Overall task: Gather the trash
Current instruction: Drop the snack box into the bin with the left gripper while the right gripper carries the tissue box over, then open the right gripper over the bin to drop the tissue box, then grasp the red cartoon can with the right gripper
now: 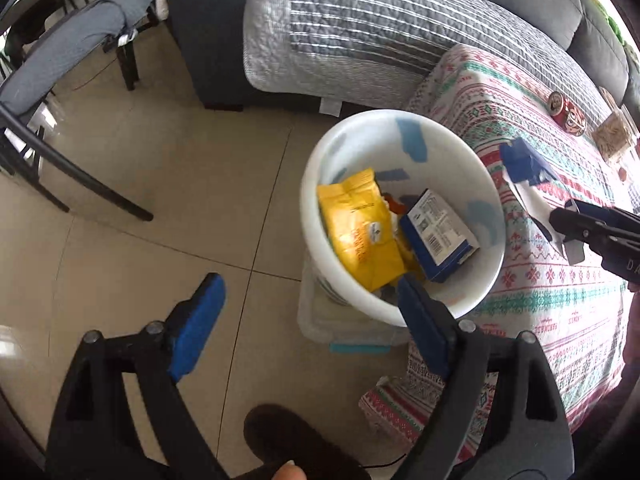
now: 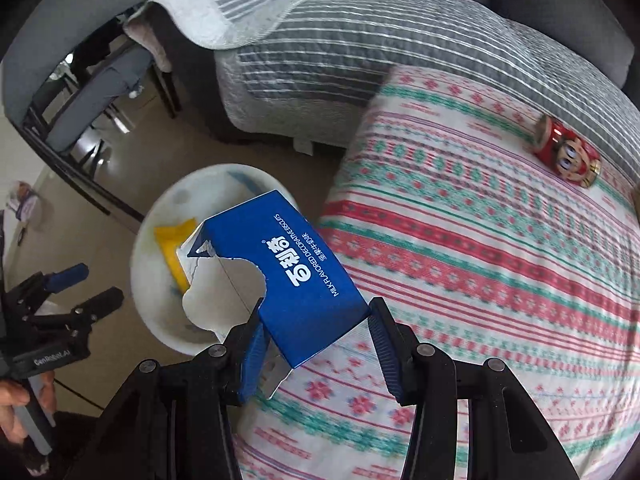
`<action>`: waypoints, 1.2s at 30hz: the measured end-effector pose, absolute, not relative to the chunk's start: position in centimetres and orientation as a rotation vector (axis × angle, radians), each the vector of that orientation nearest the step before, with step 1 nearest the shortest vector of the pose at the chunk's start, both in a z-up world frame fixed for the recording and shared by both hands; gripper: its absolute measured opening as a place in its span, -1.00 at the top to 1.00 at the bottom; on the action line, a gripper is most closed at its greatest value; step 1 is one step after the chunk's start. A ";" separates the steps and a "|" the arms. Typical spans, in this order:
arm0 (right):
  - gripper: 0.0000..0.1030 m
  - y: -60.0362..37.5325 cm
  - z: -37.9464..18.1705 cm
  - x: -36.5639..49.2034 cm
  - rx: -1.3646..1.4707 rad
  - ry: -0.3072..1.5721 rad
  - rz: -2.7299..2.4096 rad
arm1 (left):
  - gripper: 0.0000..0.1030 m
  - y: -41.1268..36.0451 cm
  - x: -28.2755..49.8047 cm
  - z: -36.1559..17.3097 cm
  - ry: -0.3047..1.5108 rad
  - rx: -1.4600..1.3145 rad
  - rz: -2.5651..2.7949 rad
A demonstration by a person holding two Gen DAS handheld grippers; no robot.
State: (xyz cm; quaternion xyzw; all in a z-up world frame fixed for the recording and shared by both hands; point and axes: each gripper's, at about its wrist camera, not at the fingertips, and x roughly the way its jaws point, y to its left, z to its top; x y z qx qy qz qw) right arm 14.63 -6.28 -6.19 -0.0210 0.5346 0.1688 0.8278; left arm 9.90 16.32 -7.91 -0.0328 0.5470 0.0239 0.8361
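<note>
A white bucket (image 1: 476,292) stands on the floor beside the patterned table (image 1: 552,280). Inside it lie a yellow bag (image 1: 360,228) and a blue box (image 1: 440,236). My left gripper (image 1: 308,320) is open and empty, low over the bucket's near rim. My right gripper (image 2: 316,344) is shut on a torn blue biscuit box (image 2: 296,276) and holds it at the table's edge, partly over the bucket (image 2: 160,208). In the left wrist view the right gripper (image 1: 560,196) reaches in from the right with the biscuit box (image 1: 524,160).
A red figure can (image 2: 568,152) lies on the patterned cloth (image 2: 500,280) at the far side. A sofa with a striped grey quilt (image 1: 360,36) stands behind the bucket. Dark chairs (image 1: 60,80) stand at the left on the tiled floor (image 1: 160,168).
</note>
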 end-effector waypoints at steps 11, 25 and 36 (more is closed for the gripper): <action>-0.34 -6.0 -6.8 15.1 -0.025 1.144 0.353 | -0.79 16.2 9.7 -7.8 1.156 -0.060 0.052; -0.67 -13.4 -6.0 15.5 0.034 1.117 0.165 | -0.96 11.9 11.1 -6.1 1.122 -0.006 0.019; -0.84 -24.7 -5.4 22.3 0.156 0.958 -0.126 | -0.98 9.6 13.6 -4.6 1.094 -0.066 0.007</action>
